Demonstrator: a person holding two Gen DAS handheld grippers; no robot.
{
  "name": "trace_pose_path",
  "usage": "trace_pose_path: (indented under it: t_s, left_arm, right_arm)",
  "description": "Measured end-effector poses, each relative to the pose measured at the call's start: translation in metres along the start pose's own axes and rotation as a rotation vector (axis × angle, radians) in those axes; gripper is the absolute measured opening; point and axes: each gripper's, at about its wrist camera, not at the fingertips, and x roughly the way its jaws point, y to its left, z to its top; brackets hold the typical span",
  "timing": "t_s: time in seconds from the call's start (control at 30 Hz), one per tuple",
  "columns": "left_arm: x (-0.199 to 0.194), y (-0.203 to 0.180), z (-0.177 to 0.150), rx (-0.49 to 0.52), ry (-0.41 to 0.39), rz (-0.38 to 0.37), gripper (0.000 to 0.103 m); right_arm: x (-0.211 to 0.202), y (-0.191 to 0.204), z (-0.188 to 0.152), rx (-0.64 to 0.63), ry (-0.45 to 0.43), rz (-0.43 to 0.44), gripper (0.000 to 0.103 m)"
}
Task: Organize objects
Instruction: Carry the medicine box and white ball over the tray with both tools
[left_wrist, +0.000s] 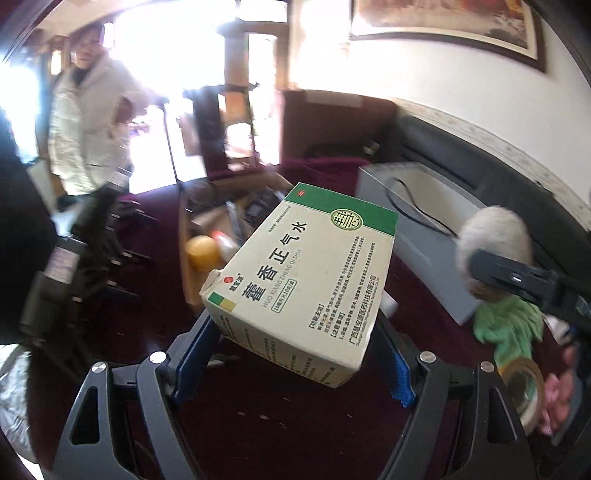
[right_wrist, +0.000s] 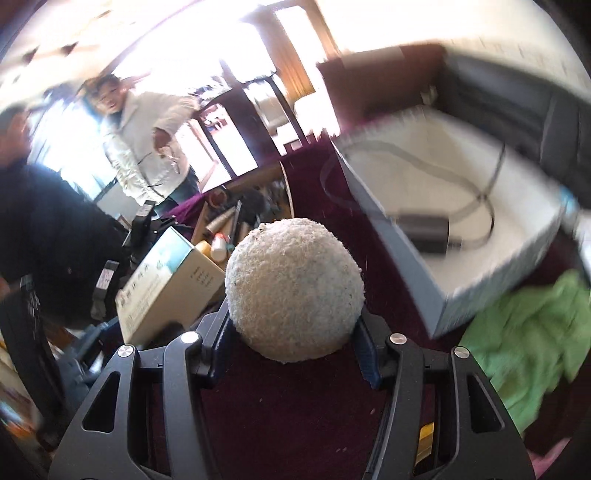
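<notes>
My left gripper is shut on a cream and green medicine box with Chinese print and holds it above the dark red carpet. The box also shows at the left of the right wrist view. My right gripper is shut on a fuzzy grey-white ball, held above the carpet. In the left wrist view the ball and the right gripper's black finger appear at the right, near a grey open box.
The grey box holds a black cable and adapter. A green cloth lies beside it. A wooden tray of bottles and clutter sits farther back. A tape roll lies at right. Two people stand at left.
</notes>
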Motion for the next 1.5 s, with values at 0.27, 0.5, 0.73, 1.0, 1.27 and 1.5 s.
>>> trace_pose_path:
  t_s: [0.27, 0.5, 0.73, 1.0, 1.27, 1.5]
  left_arm:
    - [-0.011, 0.011, 0.025, -0.058, -0.034, 0.114, 0.080]
    - [-0.026, 0.021, 0.033, -0.093, -0.056, 0.156, 0.080]
    - [-0.029, 0.029, 0.029, -0.113, -0.050, 0.182, 0.080]
    - [-0.025, 0.032, 0.029, -0.122, -0.040, 0.185, 0.080]
    - [-0.015, 0.042, 0.039, -0.146, -0.030, 0.184, 0.080]
    - [-0.006, 0.048, 0.053, -0.153, -0.034, 0.190, 0.080]
  right_arm:
    - [-0.026, 0.036, 0.021, -0.168, -0.124, -0.023, 0.055]
    - [-0.036, 0.054, 0.028, -0.219, -0.159, -0.004, 0.055]
    - [-0.031, 0.062, 0.030, -0.242, -0.157, 0.011, 0.055]
    - [-0.024, 0.062, 0.031, -0.249, -0.152, 0.014, 0.055]
    - [-0.017, 0.069, 0.039, -0.262, -0.157, 0.016, 0.055]
    - [-0.007, 0.075, 0.051, -0.273, -0.156, 0.016, 0.055]
